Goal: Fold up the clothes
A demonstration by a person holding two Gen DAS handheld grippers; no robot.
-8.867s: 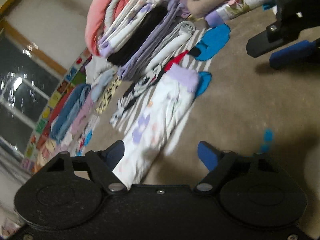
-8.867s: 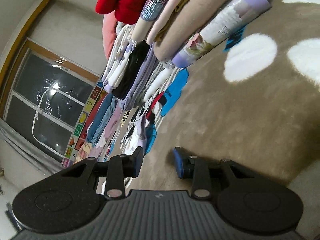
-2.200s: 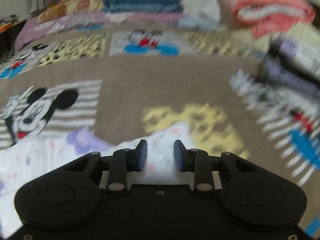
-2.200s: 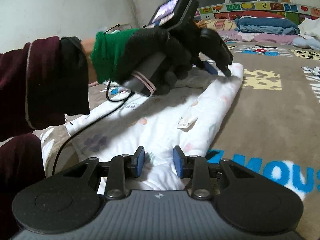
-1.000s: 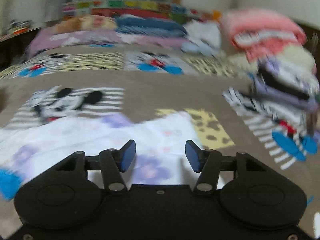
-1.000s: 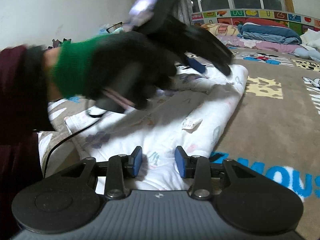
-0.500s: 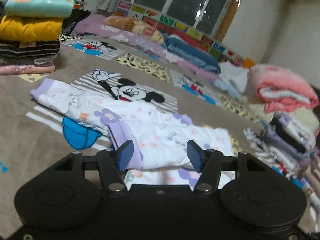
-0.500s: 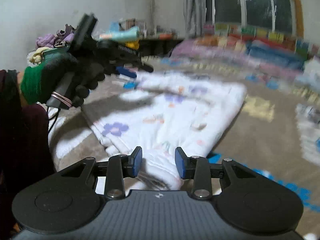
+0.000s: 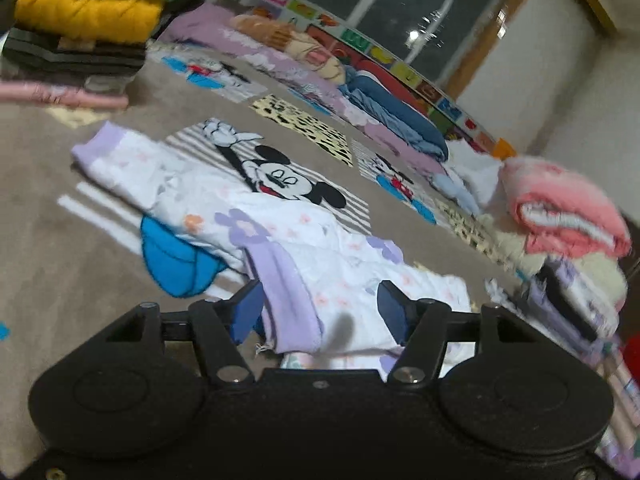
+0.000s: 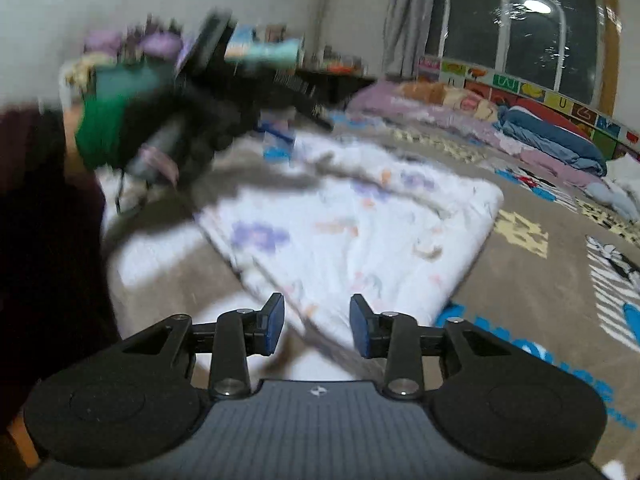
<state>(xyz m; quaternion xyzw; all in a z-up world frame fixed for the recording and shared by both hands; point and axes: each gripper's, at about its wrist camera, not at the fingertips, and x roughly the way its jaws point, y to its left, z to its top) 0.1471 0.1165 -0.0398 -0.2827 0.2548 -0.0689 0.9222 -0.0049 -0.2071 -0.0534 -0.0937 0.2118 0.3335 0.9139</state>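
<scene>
My left gripper (image 9: 318, 307) is opening, its jaws apart around the floral garment's (image 9: 304, 248) lilac cuff (image 9: 286, 292), not pressing. My right gripper (image 10: 316, 326) stands partly open, empty, above the garment's near edge on the carpet (image 10: 520, 280).

White floral garment (image 10: 360, 236) on carpet (image 10: 540, 320), blurred gloved hand (image 10: 160, 136)

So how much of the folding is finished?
Done: folded stacks sit along the blanket's edge. In hand: the floral pyjama top lies partly folded, one lilac-cuffed sleeve laid across it; the left hand-held gripper is opening around that cuff, not pinching. Left: the other sleeve is still stretched out.
</scene>
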